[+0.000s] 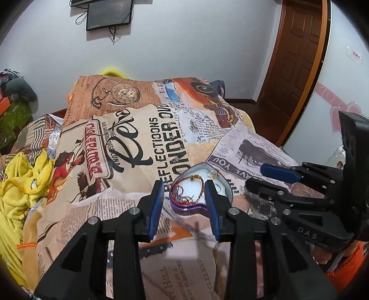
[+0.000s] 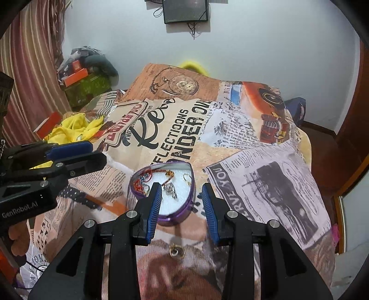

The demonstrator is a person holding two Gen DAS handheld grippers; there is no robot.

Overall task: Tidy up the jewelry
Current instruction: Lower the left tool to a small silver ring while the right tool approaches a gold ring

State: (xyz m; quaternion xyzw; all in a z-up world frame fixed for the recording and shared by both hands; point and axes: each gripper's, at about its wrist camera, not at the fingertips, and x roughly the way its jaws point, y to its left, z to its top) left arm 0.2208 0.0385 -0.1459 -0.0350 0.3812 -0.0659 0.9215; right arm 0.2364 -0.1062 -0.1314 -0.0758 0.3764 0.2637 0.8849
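Observation:
A purple heart-shaped jewelry box (image 1: 184,208) (image 2: 184,208) with white foam lining lies open on the bed. It holds a red thread bracelet (image 1: 178,192) (image 2: 140,183), a gold chain (image 2: 169,174), silver pieces (image 2: 169,190) and gold rings (image 1: 213,174) (image 2: 187,178). My left gripper (image 1: 184,191) is open and empty, just short of the box. My right gripper (image 2: 181,196) is open and empty above the box's near edge; it also shows in the left wrist view (image 1: 263,175). A gold ring (image 2: 177,252) lies loose on the blanket below the right gripper.
A newspaper-print blanket (image 1: 143,143) (image 2: 265,180) covers the bed. Yellow clothing (image 1: 20,184) (image 2: 71,129) lies at the left. A wooden door (image 1: 297,60) stands at the right. A dark screen (image 2: 185,10) hangs on the white wall.

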